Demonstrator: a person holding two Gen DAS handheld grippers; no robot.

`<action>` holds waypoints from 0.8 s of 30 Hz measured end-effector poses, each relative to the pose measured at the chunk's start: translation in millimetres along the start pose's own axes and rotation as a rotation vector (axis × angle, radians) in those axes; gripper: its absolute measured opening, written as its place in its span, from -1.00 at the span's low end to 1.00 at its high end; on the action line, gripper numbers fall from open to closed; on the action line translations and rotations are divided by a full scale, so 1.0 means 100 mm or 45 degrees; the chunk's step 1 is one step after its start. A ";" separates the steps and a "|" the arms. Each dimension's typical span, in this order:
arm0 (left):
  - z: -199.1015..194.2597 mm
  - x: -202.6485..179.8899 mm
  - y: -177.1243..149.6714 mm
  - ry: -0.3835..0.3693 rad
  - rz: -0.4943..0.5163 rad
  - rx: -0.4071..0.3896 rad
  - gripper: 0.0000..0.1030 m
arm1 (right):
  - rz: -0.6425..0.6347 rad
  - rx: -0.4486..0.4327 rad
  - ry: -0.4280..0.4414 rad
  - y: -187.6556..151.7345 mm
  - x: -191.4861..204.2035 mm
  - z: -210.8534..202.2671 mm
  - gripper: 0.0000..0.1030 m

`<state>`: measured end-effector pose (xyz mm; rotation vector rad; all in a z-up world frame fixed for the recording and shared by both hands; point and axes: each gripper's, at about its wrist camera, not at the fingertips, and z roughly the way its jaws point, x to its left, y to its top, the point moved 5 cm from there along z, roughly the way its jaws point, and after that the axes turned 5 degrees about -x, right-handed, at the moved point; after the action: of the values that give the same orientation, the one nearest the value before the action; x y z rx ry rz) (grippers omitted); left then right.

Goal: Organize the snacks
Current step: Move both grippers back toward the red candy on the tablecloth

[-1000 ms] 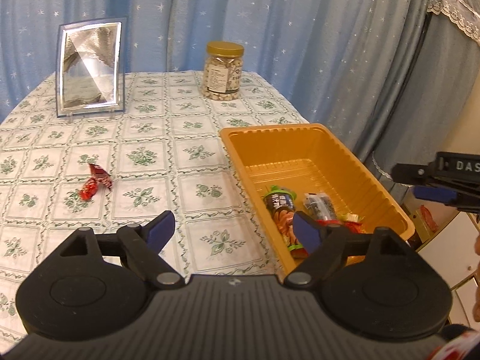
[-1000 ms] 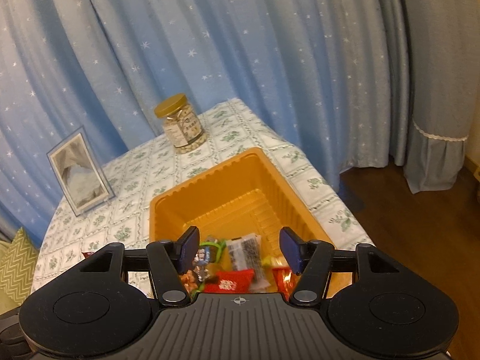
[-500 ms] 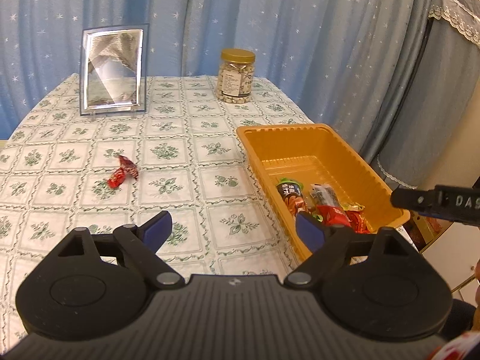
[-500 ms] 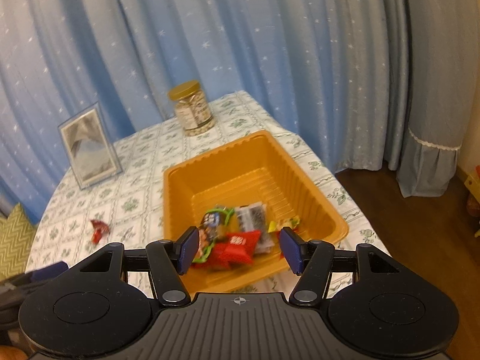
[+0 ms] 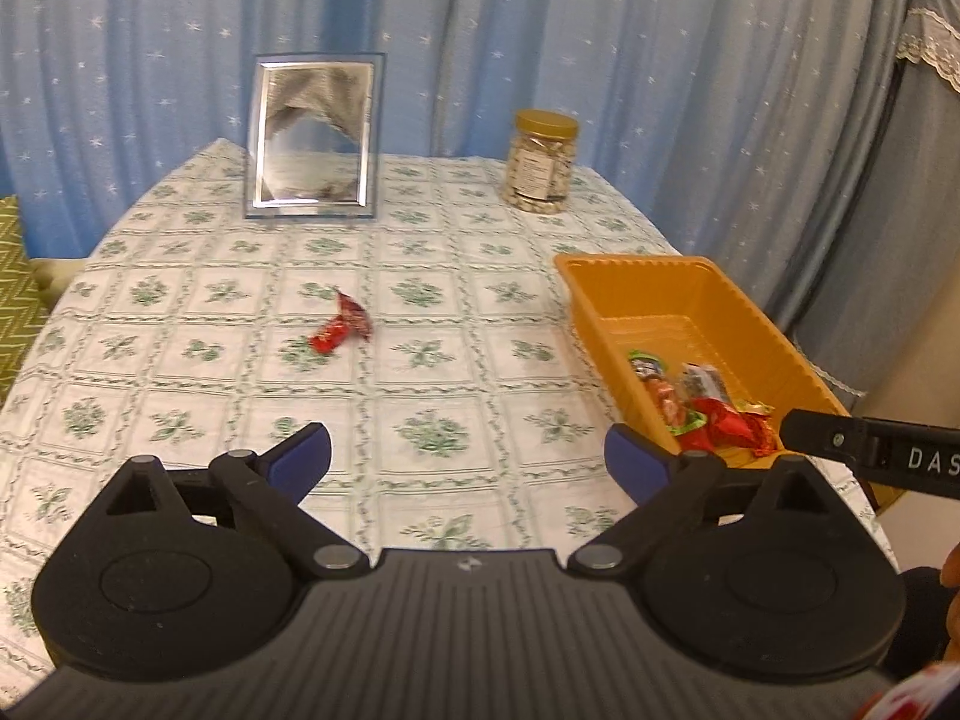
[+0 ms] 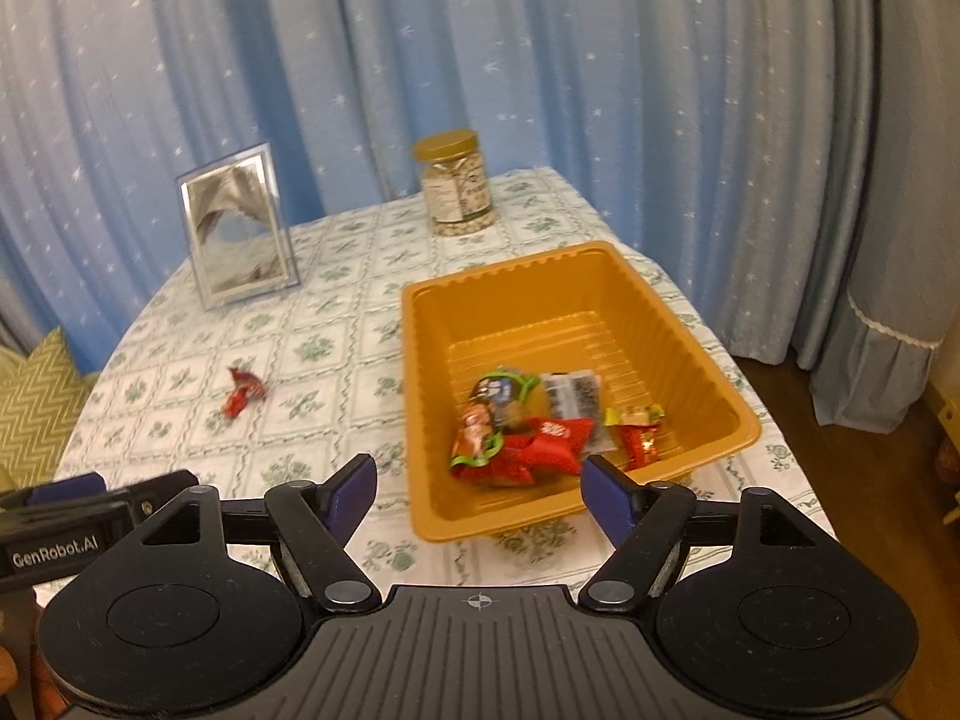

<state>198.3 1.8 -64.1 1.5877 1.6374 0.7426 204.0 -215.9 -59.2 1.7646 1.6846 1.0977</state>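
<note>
An orange tray (image 6: 708,360) (image 5: 678,282) sits on the right of the table and holds several wrapped snacks (image 6: 528,426) (image 5: 708,414). One red wrapped candy (image 5: 341,327) (image 6: 243,391) lies alone on the tablecloth left of the tray. My left gripper (image 5: 468,465) hovers over the cloth in front of the candy, its jaws opening with nothing between them. Over the tray's near edge my right gripper (image 6: 477,489) hangs, jaws also opening and empty.
A mirror in a frame (image 5: 312,138) (image 6: 237,222) and a gold-lidded jar of nuts (image 5: 539,161) (image 6: 456,183) stand at the table's far side before blue curtains. A green patterned cushion (image 6: 30,396) lies off the left edge. Wooden floor (image 6: 840,432) shows on the right.
Both grippers have drawn back from the tray, so more of the table shows. Their jaws have spread wider. The snacks in the tray and the loose candy lie as before.
</note>
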 end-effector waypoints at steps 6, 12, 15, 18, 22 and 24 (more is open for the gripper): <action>-0.10 0.21 -0.03 0.047 -0.009 -0.014 0.90 | -0.035 0.003 0.028 -0.04 0.16 0.00 0.49; -0.17 0.38 -0.03 0.095 0.000 -0.014 0.90 | -0.057 -0.006 0.052 -0.04 0.29 0.00 0.49; -0.19 0.43 -0.02 0.083 -0.007 -0.001 0.90 | -0.062 -0.009 0.057 -0.05 0.33 0.01 0.49; -0.20 0.48 -0.02 0.076 -0.023 0.010 0.90 | -0.070 -0.004 0.067 -0.06 0.38 0.03 0.49; -0.21 0.55 -0.01 0.084 -0.024 0.012 0.90 | -0.084 -0.003 0.083 -0.06 0.45 0.06 0.49; -0.20 0.58 0.00 0.089 -0.023 0.014 0.90 | -0.092 -0.003 0.090 -0.06 0.49 0.07 0.49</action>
<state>183.2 60.8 -58.8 1.5680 1.7064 0.7890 202.5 -166.4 -56.5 1.6677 1.7737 1.1421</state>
